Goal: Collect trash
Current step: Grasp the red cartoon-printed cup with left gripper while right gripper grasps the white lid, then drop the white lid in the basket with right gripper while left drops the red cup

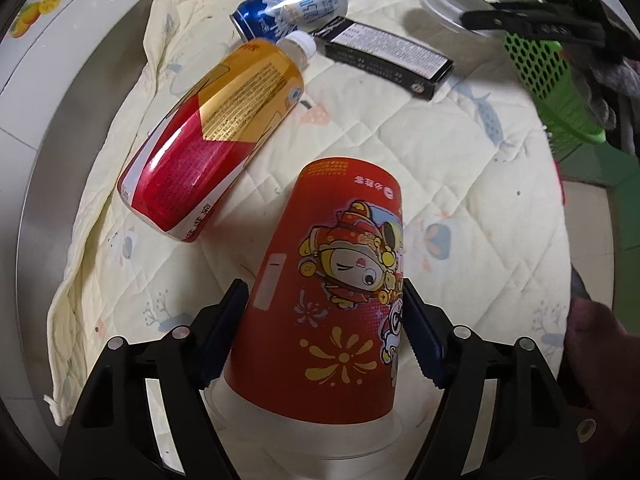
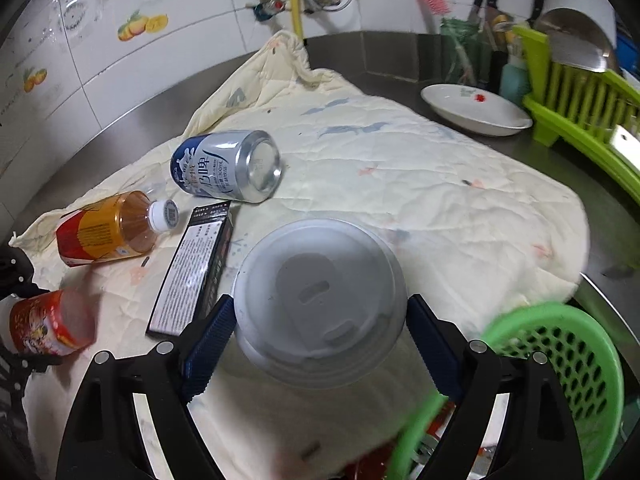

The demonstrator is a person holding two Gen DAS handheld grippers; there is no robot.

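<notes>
1. Red paper cup (image 1: 320, 288) sits between the left gripper's (image 1: 324, 332) jaws, base pointing away from the camera, clear-lidded rim toward it. Both blue pads (image 1: 224, 332) press its sides: clamped on the cup.
2. Same cup shows at far left in the right wrist view (image 2: 48, 322), blurred, above the quilted cloth (image 2: 400, 184).
3. Right gripper (image 2: 320, 344) holds a pale cup with a white plastic lid (image 2: 320, 300), lid facing the camera. Jaws are fairly wide and appear to bear on its sides; contact is partly hidden by the lid.
4. Green perforated basket (image 2: 560, 364) lies just right of and below the right gripper, blurred.
5. On the cloth, all lying flat: tea bottle (image 1: 212, 136), blue-and-silver can (image 1: 292, 4), black carton (image 1: 388, 56).
6. Cloth covers a steel tabletop (image 2: 400, 64); a white dish (image 2: 472, 110) and green dish rack (image 2: 580, 108) stand at its far right.
</notes>
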